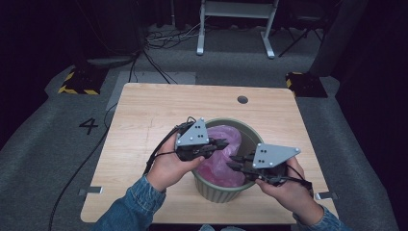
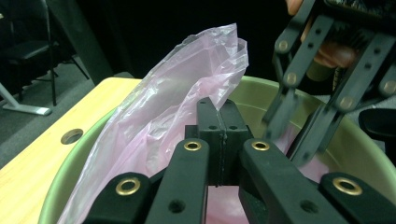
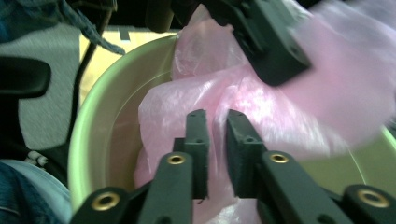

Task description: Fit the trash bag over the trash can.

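The light wooden table point(image 1: 144, 125) carries a round, sage-green plastic bin point(image 1: 219, 191) near its front edge, and inside the bin sits a thin, translucent pink plastic bag point(image 1: 226, 144), crumpled against the inner wall with one flap standing up above the rim.

The bin looks rigid and light; it will likely slide on the smooth tabletop if the bag is tugged sideways. The bag is the delicate part: feather-light, limp, slippery film that bunches, clings and tears under a sharp pull. It is best taken at its free upper edge, pinching a single layer and drawing it outward over the rim rather than grabbing the heaped middle.

The left gripper point(image 2: 219, 116) is closed, its jaws pressed flat together at the base of the raised flap; whether a fold of film is caught between them is hard to tell. The right gripper point(image 3: 215, 122) reaches into the bin with its jaws slightly parted, the pink film lying in and behind the narrow gap, not yet pinched.
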Motion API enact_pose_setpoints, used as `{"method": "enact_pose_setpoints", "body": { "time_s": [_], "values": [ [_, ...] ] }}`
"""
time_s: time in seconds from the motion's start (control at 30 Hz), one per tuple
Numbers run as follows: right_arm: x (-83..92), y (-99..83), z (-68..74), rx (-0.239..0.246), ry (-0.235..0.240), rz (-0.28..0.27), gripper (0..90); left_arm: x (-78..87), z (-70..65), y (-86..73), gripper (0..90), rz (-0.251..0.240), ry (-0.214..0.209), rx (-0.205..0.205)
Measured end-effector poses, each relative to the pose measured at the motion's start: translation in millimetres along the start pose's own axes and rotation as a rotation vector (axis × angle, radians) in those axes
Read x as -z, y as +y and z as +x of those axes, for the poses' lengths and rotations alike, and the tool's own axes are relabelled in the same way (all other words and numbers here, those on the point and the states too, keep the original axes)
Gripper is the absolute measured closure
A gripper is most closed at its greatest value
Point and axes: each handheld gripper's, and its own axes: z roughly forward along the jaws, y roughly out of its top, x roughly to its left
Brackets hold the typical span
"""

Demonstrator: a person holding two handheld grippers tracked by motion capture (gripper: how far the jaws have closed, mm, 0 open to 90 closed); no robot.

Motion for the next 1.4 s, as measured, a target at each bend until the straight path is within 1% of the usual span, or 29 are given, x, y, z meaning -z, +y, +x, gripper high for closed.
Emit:
{"method": "enact_pose_setpoints", "body": {
  "time_s": [0.1,0.17,0.27,0.37,0.43,0.47,0.53,0.57,0.6,0.63,0.67,0.7,0.73,0.87,0.9,0.97,1.07,1.13,1.23,1.33,1.4],
  "values": [
    [10.4,-4.7,-8.6,-0.047,-0.002,-0.021,71.1,2.5,-0.5,-3.4,90.0,-0.008,0.016,-0.030],
    [18.2,-5.5,-14.9,-0.080,-0.004,-0.042,69.6,3.1,-0.9,-4.6,90.0,-0.004,0.021,-0.048],
    [29.6,-2.4,-23.3,-0.097,-0.025,-0.062,69.5,2.8,-1.3,-5.9,90.0,-0.006,0.022,-0.069],
    [36.5,1.7,-33.3,-0.100,-0.057,-0.067,70.4,2.1,-2.3,-6.1,89.9,-0.015,0.003,-0.079],
    [35.9,3.5,-40.0,-0.103,-0.060,-0.061,66.2,1.5,-3.9,-5.3,89.9,-0.025,-0.016,-0.086],
    [33.0,3.8,-43.5,-0.110,-0.054,-0.045,58.8,1.5,-4.6,-4.9,89.9,-0.028,-0.021,-0.086],
    [23.3,1.9,-50.1,-0.134,-0.025,-0.015,54.1,1.2,-5.8,-3.6,89.9,-0.035,-0.031,-0.092],
    [18.0,0.7,-52.0,-0.137,-0.011,-0.012,50.7,1.3,-6.1,-3.1,89.9,-0.037,-0.039,-0.093],
    [12.9,-0.3,-53.2,-0.134,0.012,-0.017,53.2,1.4,-6.1,-2.8,89.9,-0.041,-0.042,-0.096],
    [8.5,-1.0,-53.5,-0.128,0.039,-0.022,61.7,1.7,-6.2,-2.7,89.9,-0.042,-0.040,-0.095],
    [5.8,-1.1,-52.8,-0.110,0.059,-0.019,75.1,2.4,-5.8,-2.7,89.9,-0.041,-0.034,-0.096],
    [4.6,-0.7,-50.9,-0.090,0.073,-0.015,83.7,3.5,-5.4,-2.9,89.9,-0.045,-0.025,-0.095],
    [4.7,-0.2,-48.1,-0.076,0.076,-0.009,90.0,4.8,-4.7,-3.2,89.9,-0.051,-0.016,-0.092],
    [7.0,1.2,-35.1,-0.063,0.038,0.009,90.0,7.4,-3.2,-4.9,89.9,-0.055,0.007,-0.088],
    [7.9,1.1,-32.6,-0.064,0.032,0.009,90.0,8.0,-3.3,-5.1,89.9,-0.058,0.015,-0.082],
    [10.9,-0.1,-29.1,-0.079,0.021,0.007,90.0,9.5,-2.4,-6.0,89.9,-0.061,0.037,-0.076],
    [14.2,-4.1,-25.7,-0.104,0.039,0.007,90.0,11.1,0.0,-8.1,90.0,-0.070,0.057,-0.057],
    [15.4,-6.1,-24.0,-0.107,0.054,0.014,90.0,10.5,0.2,-8.6,90.0,-0.069,0.050,-0.061],
    [21.5,-3.9,-27.1,-0.114,0.046,-0.003,89.2,7.3,-3.0,-6.9,90.0,-0.064,0.035,-0.080],
    [30.5,2.0,-32.9,-0.124,0.021,-0.037,80.3,3.8,-5.5,-4.7,90.0,-0.053,0.023,-0.100],
    [35.4,6.4,-35.0,-0.137,0.009,-0.058,73.9,1.9,-5.8,-4.0,90.0,-0.046,0.021,-0.101]
  ]
}}
